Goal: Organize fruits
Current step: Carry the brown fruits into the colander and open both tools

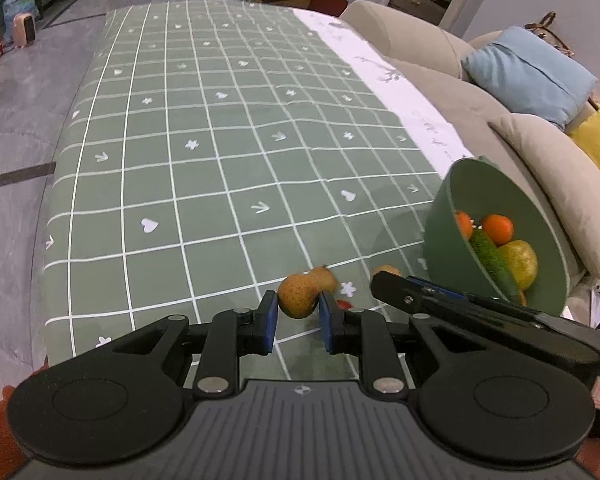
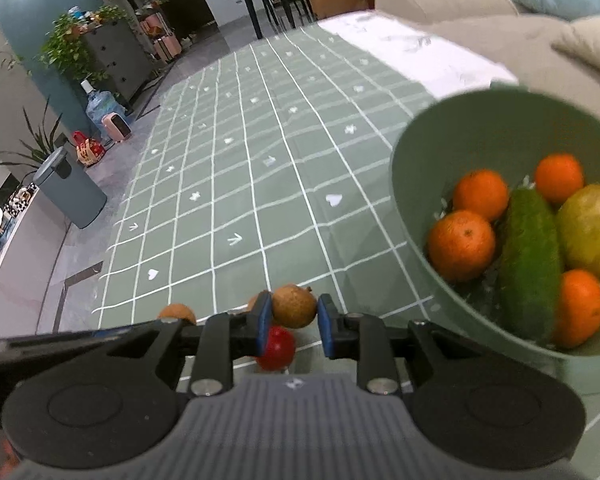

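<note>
Left two-finger gripper (image 1: pixel 298 317) with blue pads held released, jaws parted, a brown speckled pear-shaped fruit (image 1: pixel 298 294) just beyond the tips at 12 o'clock, not clamped. Right two-finger gripper (image 2: pixel 293 320) likewise spread apart, a round brown rough-skinned fruit (image 2: pixel 294 306) sitting between its blue pads, contact impossible to tell; a small glossy red round fruit (image 2: pixel 276 347) lay just under the left pad at 7 o'clock, another brown fruit (image 2: pixel 177 313) at 9 o'clock. Seen at 2 o'clock from the right gripper: a sage-green plastic bowl (image 2: pixel 452 128) tilted toward the camera, holding four orange tangerines (image 2: pixel 462 245), a dark green cucumber (image 2: pixel 530 260) and a yellow-green mango (image 2: pixel 592 230). Underneath everything, a green grid-patterned tablecloth (image 1: pixel 204 168); beige sofa (image 1: pixel 432 68) at 1 o'clock.
</note>
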The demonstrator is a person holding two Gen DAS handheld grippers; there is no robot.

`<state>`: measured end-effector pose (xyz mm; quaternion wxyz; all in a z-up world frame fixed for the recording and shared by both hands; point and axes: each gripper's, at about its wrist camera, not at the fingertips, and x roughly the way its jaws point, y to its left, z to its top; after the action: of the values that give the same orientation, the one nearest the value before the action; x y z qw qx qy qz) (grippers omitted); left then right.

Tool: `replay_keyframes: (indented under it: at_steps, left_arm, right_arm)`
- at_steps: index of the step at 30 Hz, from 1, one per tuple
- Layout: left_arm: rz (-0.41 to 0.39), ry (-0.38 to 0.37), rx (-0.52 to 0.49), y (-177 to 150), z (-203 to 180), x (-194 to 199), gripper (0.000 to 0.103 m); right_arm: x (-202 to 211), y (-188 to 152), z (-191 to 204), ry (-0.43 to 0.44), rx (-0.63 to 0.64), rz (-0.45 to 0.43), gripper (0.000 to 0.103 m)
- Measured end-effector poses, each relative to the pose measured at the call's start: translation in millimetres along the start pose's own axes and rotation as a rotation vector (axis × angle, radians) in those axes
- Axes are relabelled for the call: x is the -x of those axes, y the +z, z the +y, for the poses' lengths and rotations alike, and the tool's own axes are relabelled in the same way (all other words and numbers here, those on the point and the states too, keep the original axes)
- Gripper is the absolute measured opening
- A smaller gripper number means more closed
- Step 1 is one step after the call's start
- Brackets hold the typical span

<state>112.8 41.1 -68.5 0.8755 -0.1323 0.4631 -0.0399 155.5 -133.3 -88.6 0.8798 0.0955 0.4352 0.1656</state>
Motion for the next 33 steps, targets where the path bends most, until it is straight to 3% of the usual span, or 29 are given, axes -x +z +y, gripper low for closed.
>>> replay_keyframes:
  at_steps: [11,18,25,33]
  left_arm:
    - [-0.057,-0.058,-0.109,3,-50,31,0.024]
    - [-0.077,-0.113,-0.217,11,-96,36,0.024]
    - [-0.011,-0.189,-0.255,24,-129,15,0.024]
    - [0.062,-0.184,-0.295,37,-145,-17,0.024]
  right_arm:
    - [82,-3,-20,-0.026,0.001,-0.119,0.02]
    - [118,-6,-50,-0.087,-0.037,-0.177,0.02]
    - [130,-3,-84,-0.161,-0.074,-0.194,0.02]
    - [118,8,-107,-0.196,-0.062,-0.18,0.02]
